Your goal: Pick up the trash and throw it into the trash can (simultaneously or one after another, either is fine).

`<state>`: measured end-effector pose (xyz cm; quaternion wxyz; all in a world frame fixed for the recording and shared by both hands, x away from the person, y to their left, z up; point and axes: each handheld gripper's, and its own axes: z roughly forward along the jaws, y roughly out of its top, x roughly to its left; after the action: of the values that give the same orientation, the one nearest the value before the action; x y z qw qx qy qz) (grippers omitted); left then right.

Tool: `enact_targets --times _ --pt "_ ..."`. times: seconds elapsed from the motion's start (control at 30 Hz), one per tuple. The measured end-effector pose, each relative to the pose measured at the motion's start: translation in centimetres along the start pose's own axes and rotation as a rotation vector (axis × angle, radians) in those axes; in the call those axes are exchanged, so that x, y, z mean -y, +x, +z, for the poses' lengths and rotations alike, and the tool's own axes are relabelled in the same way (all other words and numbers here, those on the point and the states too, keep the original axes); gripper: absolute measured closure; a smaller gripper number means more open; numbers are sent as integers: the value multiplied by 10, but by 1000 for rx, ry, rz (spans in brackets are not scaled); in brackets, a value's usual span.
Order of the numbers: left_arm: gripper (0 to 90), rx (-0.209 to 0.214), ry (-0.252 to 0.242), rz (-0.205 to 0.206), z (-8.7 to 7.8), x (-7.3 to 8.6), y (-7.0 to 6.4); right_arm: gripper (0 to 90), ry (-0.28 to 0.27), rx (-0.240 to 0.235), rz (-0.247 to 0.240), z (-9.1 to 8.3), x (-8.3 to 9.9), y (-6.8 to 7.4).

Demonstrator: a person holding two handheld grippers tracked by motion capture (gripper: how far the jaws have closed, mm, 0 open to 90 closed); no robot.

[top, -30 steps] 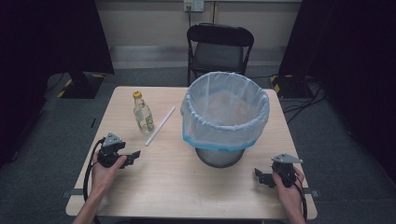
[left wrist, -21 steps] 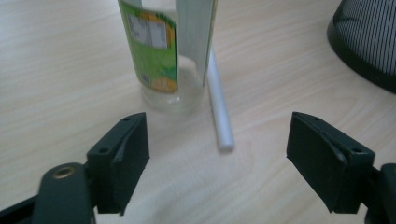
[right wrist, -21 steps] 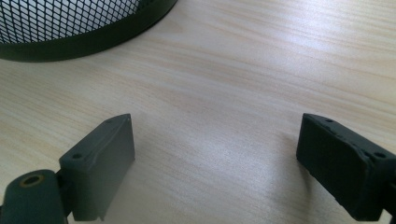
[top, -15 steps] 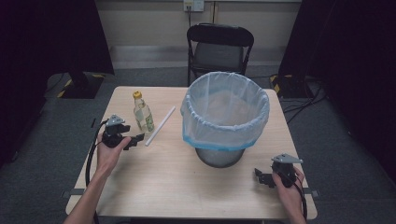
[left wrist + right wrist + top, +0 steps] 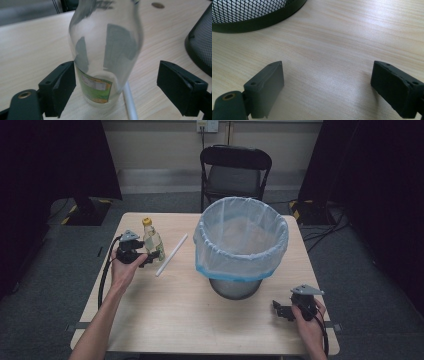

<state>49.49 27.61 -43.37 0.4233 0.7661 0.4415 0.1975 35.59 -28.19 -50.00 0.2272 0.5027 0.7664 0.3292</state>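
A clear glass bottle (image 5: pixel 152 241) with a yellow cap and a green label stands upright at the table's left. In the left gripper view the bottle (image 5: pixel 106 50) stands between the two open jaws, close to the left one and apart from the right one. My left gripper (image 5: pixel 152 255) is at the bottle's base, open. A white straw (image 5: pixel 171 254) lies just right of the bottle; its end (image 5: pixel 130 102) shows behind the bottle. My right gripper (image 5: pixel 280 311) rests open near the table's front right, with bare wood (image 5: pixel 327 75) between its jaws.
A black mesh bin (image 5: pixel 241 245) lined with a pale blue bag stands at the table's middle right; its base (image 5: pixel 254 17) is just ahead of my right gripper. A black folding chair (image 5: pixel 235 170) stands behind the table (image 5: pixel 190 320).
My left gripper has moved forward and right, from the table's left front up to the bottle, so the bottle now stands between its jaws. The right gripper has stayed still.
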Motion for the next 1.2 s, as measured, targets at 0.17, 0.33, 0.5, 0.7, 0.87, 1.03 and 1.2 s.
enact_targets --times 0.17,0.33,0.5,0.7,0.87,1.03,1.2 --pt "169 0 -19 8 20 0 6 105 0 0 1 0 0 0" --pt "163 -2 34 12 36 8 8 105 0 0 0 0 0 0" --pt "189 -26 14 24 46 11 7 105 0 0 0 0 0 0" --pt "212 -32 4 28 49 13 8 105 0 0 0 0 0 0" --pt "253 -44 2 46 51 14 9 105 0 0 0 0 0 0" --pt "279 -57 9 32 51 13 8 105 0 0 1 0 0 0" --pt "281 -70 9 8 51 13 7 104 0 0 1 0 0 0"
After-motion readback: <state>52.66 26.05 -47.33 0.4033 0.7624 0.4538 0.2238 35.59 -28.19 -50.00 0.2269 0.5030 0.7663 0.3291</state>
